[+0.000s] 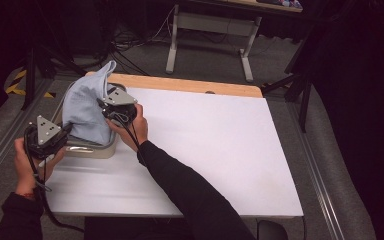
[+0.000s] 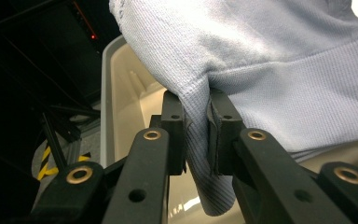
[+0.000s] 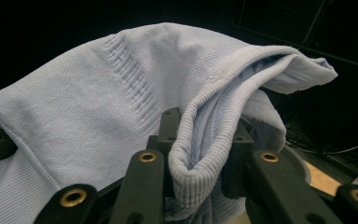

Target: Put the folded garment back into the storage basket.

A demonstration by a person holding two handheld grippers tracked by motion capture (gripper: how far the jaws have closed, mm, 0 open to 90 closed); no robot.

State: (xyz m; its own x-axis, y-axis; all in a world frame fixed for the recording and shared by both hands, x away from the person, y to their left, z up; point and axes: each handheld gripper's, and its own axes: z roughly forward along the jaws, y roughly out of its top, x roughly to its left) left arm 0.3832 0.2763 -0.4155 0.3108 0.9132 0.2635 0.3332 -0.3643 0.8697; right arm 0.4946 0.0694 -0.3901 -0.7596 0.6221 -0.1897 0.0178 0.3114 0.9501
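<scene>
Both grippers clamp the light-blue knitted garment point(image 1: 84, 107): left gripper point(image 2: 196, 128) on a fold, right gripper point(image 3: 200, 149) on its ribbed hem. The garment drapes over the beige bin point(image 1: 98, 150), at ten o'clock on the white table point(image 1: 220, 150).

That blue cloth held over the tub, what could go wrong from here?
The left tool pinches just a thin fold of the light blue cloth, so it might slip free if pulled. The right tool grips a rolled hem, which could unroll. The cloth drapes over the beige tub rim and may drag it.
</scene>
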